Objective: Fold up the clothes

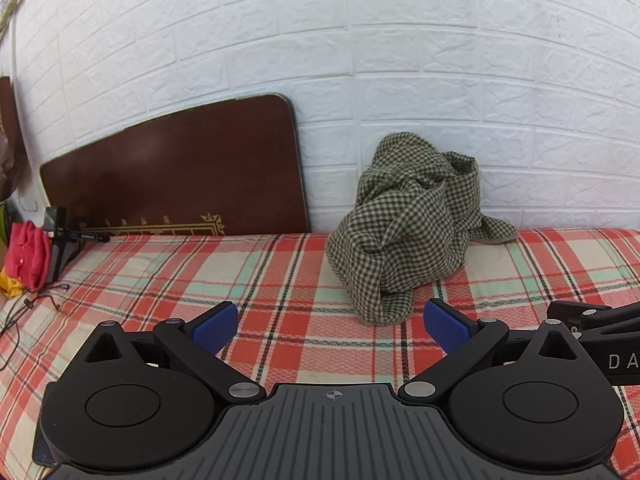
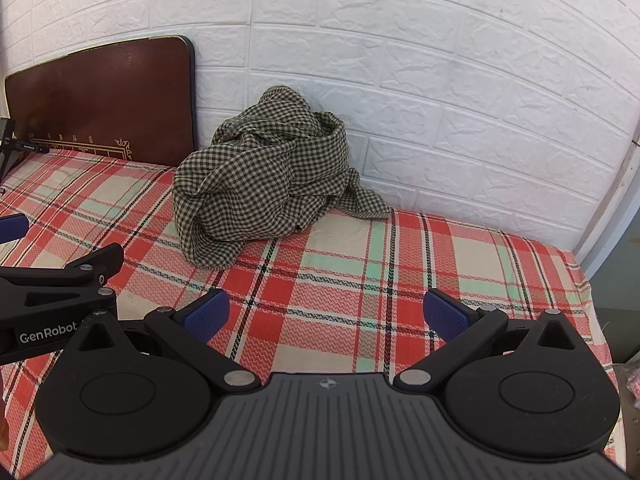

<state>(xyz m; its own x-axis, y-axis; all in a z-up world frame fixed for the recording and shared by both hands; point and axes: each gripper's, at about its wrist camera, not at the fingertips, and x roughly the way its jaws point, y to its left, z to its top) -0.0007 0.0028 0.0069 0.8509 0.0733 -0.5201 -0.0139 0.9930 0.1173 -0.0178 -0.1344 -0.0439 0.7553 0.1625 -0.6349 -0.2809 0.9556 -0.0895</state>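
Cloth (image 1: pixel 412 224), green-and-cream checked, lies heaped in a loose mound at the far edge of the bed (image 1: pixel 280 280), resting against the white brick-pattern wall (image 1: pixel 400 60) and just beside the dark brown board (image 1: pixel 180 172) that leans on that wall toward the far left corner. The plaid red, cream and mint bedsheet carries it; the near half of the bed holds no other garment. The left gripper (image 1: pixel 331 327) stands over the near edge with its jaws spread wide and nothing between the blue pads (image 1: pixel 214 327). The right gripper (image 2: pixel 326 316) stands just beside it on the right, jaws likewise spread wide and empty, and shows at the right margin of the left wrist view. Neither touches the cloth.

Judged from its soft creases and the way it slumps, the cloth is thin, light and limp; it should crush flat under a pinch and hang freely once lifted, with little risk of slipping from the ribbed pads and none of breakage. One flap trails forward toward the near edge of the bed, and a second tongue spreads to the right along the wall edge; these free ends look the best places to take hold, one in each gripper, so the heap can be drawn open and spread before any fold. Its hems and corners are buried in the mound and cannot be made out. A red and yellow bundle (image 1: pixel 26 254) and a black stand (image 1: pixel 60 240) sit at the far left edge, well apart from the cloth.
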